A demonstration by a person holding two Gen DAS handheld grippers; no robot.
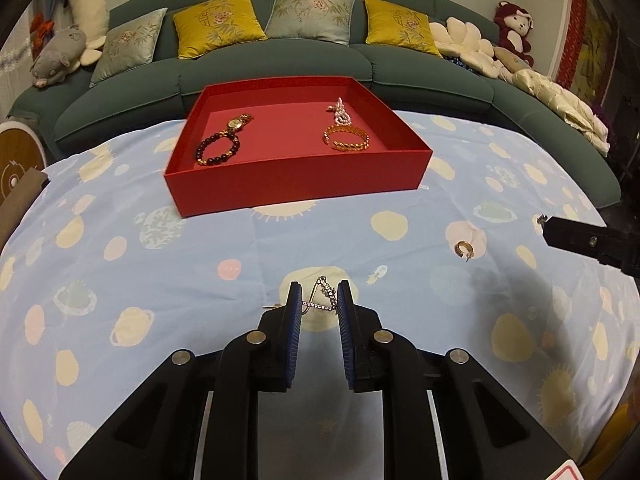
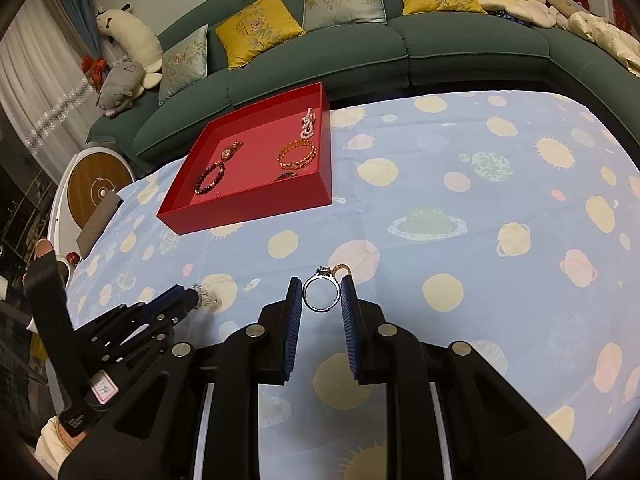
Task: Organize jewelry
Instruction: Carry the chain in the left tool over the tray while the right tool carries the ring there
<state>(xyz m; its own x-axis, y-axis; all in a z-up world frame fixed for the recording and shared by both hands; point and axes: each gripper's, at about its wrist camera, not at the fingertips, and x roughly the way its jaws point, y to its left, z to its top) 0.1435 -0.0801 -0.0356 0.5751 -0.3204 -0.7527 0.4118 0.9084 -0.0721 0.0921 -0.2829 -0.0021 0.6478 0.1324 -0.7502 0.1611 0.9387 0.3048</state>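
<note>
A red tray (image 1: 296,180) (image 2: 248,210) holds a dark bead bracelet (image 1: 218,151), a gold watch (image 1: 239,122), a gold bangle (image 1: 346,139) and a pale pearl piece (image 1: 340,114). My left gripper (image 1: 319,294) is open around a thin crystal chain (image 1: 326,295) lying on the cloth; it also shows in the right wrist view (image 2: 188,300). My right gripper (image 2: 321,290) is shut on a silver ring (image 2: 321,291) held upright between the pads. A gold hoop earring (image 1: 464,248) (image 2: 341,269) lies on the cloth just beyond the ring.
The table wears a light blue cloth with planet prints (image 1: 120,264). A teal sofa (image 1: 280,60) with cushions and plush toys runs behind it. A brown block (image 2: 98,220) sits at the table's left edge near a round stool (image 2: 96,188).
</note>
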